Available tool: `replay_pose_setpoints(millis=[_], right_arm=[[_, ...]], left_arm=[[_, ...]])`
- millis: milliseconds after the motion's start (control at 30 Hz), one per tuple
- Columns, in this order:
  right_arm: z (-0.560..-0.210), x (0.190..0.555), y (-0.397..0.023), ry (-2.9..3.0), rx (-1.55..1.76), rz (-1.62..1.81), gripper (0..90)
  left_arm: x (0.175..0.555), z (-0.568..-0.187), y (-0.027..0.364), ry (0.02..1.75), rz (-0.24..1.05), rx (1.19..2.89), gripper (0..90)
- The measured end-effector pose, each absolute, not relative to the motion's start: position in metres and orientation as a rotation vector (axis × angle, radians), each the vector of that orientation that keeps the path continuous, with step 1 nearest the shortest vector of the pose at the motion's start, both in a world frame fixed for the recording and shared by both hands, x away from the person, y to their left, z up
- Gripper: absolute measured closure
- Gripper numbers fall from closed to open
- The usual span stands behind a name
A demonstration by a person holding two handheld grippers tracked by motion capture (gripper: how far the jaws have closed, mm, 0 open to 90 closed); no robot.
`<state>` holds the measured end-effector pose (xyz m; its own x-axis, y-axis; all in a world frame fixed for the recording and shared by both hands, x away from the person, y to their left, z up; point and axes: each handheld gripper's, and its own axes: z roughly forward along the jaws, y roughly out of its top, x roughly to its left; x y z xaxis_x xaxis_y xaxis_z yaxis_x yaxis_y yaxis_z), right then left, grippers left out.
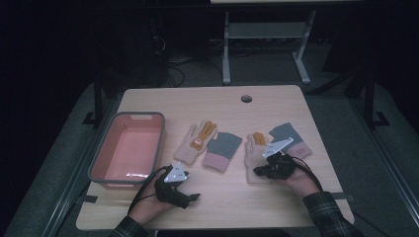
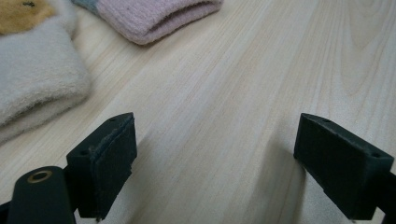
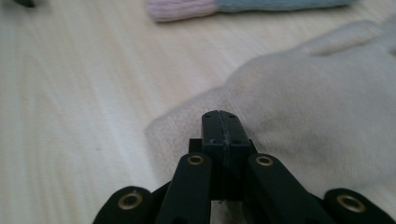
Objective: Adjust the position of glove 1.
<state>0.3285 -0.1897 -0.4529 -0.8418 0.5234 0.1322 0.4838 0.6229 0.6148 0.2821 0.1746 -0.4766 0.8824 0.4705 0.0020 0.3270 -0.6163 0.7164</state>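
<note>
Two cream gloves with orange patches and two grey gloves with pink cuffs lie across the middle of the wooden table. My left gripper (image 1: 195, 196) rests near the front edge, its jaws wide apart (image 2: 215, 158) over bare wood. A cream glove's cuff (image 2: 37, 88) and a pink cuff (image 2: 159, 16) lie just beyond it. My right gripper (image 1: 257, 171) is shut, its jaws pressed together (image 3: 220, 116) at the cuff edge of the right-hand cream glove (image 1: 254, 148) (image 3: 317, 107). No fabric shows between the jaws. Farther off lies a grey and pink glove (image 3: 187, 8).
A pink basin with a grey rim (image 1: 160, 143) stands empty at the table's left. The left cream glove (image 1: 192, 143) and a grey-pink glove (image 1: 221, 150) lie side by side. Another grey-pink glove (image 1: 289, 138) lies at the right. A cable hole (image 1: 246, 98) sits near the far edge.
</note>
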Motion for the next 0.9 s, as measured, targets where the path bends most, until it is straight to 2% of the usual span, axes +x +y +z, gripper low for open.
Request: replay_pose_setpoints(millis=[333,600,900], right_arm=[[-0.45,0.31,-0.165,2.827,0.695,1.034,90.0],[-0.434,0.34,-0.205,2.636,0.868,1.112,90.0],[-0.448,0.366,-0.22,2.582,0.971,1.048,90.0]], left_arm=[[0.282,-0.477,0.175,0.57,0.243,2.286,12.5],[0.282,-0.477,0.174,0.57,0.243,2.286,12.5],[0.282,-0.477,0.174,0.571,0.242,2.286,12.5]])
